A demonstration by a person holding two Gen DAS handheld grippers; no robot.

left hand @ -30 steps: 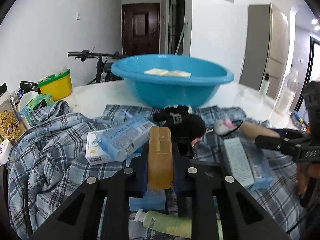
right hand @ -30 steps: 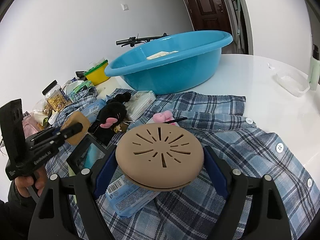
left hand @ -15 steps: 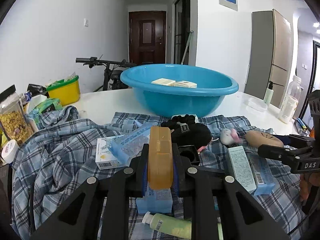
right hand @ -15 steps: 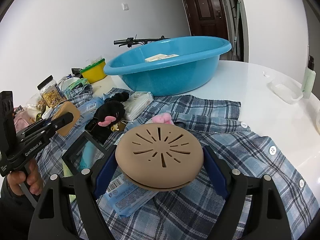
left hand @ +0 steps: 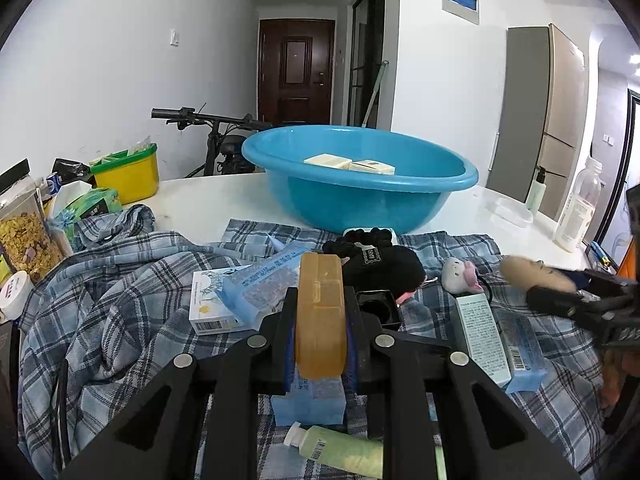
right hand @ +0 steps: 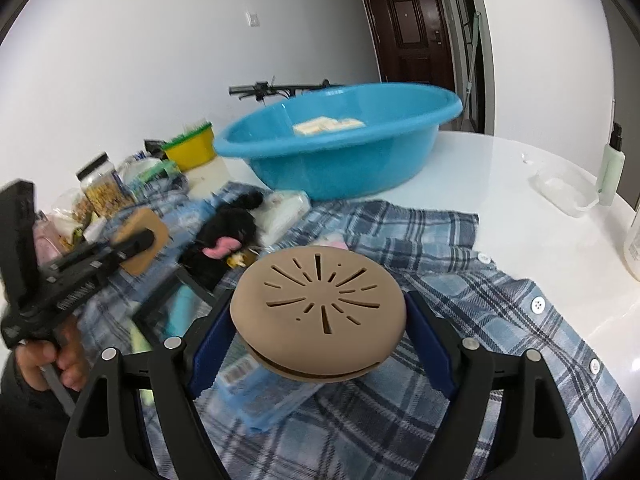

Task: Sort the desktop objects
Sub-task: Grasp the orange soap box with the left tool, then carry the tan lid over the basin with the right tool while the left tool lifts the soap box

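My left gripper (left hand: 320, 320) is shut on an amber flat case (left hand: 320, 312), held on edge above the plaid shirt (left hand: 120, 300). My right gripper (right hand: 320, 312) is shut on a tan round slotted disc (right hand: 320, 296), lifted over the shirt (right hand: 460, 280). The blue basin (left hand: 360, 196) stands on the white table behind the clutter, with two pale boxes (left hand: 348, 163) inside; it also shows in the right wrist view (right hand: 340, 148). The left gripper with its case (right hand: 140, 244) appears at the left of the right wrist view. The right gripper and disc (left hand: 536, 276) appear at the right of the left wrist view.
On the shirt lie blue packets (left hand: 260, 284), a white box (left hand: 480, 336), a black plush (left hand: 380, 264), a small white-pink toy (left hand: 460, 276) and a green tube (left hand: 340, 448). A yellow tub (left hand: 128, 174) and a cereal jar (left hand: 24, 232) stand left. Bottles (left hand: 576, 208) stand right.
Both grippers have risen and moved toward the basin with their objects held. The table and basin sit lower in both views.
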